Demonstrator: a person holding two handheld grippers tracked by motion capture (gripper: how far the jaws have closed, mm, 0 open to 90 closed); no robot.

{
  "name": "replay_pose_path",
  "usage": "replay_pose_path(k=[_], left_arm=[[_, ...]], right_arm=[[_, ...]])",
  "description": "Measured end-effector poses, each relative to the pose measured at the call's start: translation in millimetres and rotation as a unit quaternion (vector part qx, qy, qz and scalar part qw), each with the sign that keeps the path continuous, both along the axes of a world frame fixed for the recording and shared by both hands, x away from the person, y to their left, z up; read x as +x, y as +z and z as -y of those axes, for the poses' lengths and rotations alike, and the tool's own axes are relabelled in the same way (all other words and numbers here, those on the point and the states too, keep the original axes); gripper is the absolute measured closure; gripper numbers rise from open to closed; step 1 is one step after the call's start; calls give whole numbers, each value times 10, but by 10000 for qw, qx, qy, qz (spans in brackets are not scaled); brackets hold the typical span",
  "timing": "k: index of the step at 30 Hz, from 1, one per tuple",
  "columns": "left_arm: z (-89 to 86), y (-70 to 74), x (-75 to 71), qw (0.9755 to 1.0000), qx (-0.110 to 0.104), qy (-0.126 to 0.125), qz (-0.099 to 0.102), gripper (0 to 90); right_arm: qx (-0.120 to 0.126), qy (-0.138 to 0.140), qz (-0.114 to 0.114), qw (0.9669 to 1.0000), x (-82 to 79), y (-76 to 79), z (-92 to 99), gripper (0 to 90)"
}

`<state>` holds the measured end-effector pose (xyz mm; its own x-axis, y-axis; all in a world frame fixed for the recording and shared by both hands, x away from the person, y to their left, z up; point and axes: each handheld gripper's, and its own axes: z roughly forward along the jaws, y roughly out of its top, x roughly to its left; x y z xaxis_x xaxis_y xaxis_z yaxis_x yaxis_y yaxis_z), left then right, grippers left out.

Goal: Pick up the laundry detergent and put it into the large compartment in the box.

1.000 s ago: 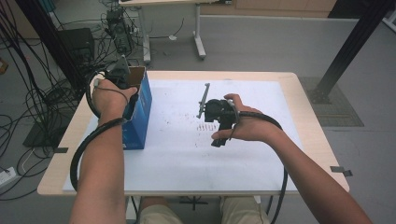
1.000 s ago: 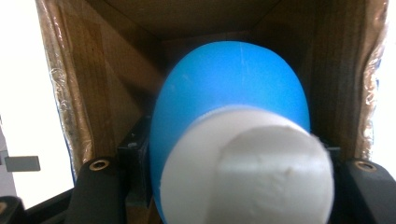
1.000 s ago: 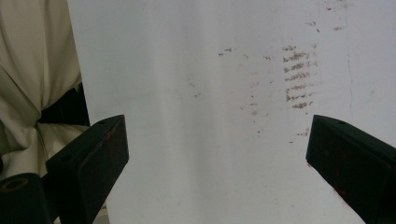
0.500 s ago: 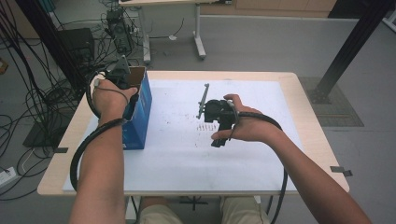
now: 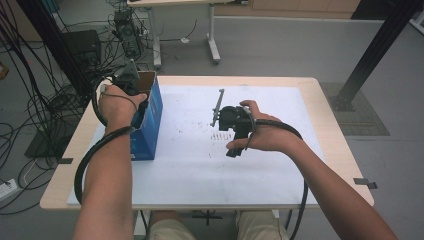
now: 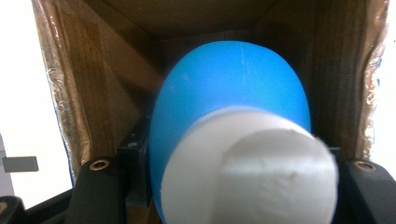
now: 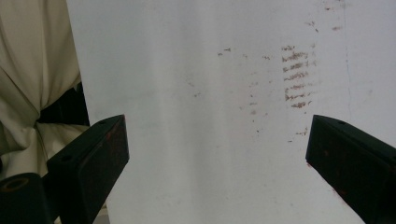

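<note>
The bottle (image 6: 233,135), blue-bodied with a white cap toward the camera, sits between the jaws of the left gripper (image 6: 229,186) in the left gripper view. The jaws are closed on it, one on each side of the body. The bottle's far end lies inside the box (image 6: 116,70), whose brown cardboard inner walls surround it on all sides.

In the high view, the box (image 5: 147,120) is blue outside and stands on the table's left part, with its open top uppermost. The left gripper (image 5: 127,80) is at that opening, and the left hand (image 5: 117,102) rests just above and beside the box.

The right gripper (image 5: 235,125) is held over the middle of the white sheet (image 5: 190,165), well apart from the box. In the right gripper view, the right gripper (image 7: 217,154) has its jaws spread wide with nothing between them. Below them lies the sheet (image 7: 187,93), bearing a patch of short brown marks (image 7: 296,77).

The sheet covers most of the table (image 5: 330,145). Cables (image 5: 30,110) lie on the floor to the left.
</note>
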<state>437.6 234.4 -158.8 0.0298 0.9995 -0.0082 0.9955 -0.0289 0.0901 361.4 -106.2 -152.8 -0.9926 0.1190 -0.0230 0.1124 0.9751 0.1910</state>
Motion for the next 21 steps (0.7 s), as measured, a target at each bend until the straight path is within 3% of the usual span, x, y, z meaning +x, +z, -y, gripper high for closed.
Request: replay_pose_path(k=[21], left_arm=[[-7,2,3,10000,-21,8,-19,369]], right_arm=[[23,-32,-14,10000,7,-7,31,57]])
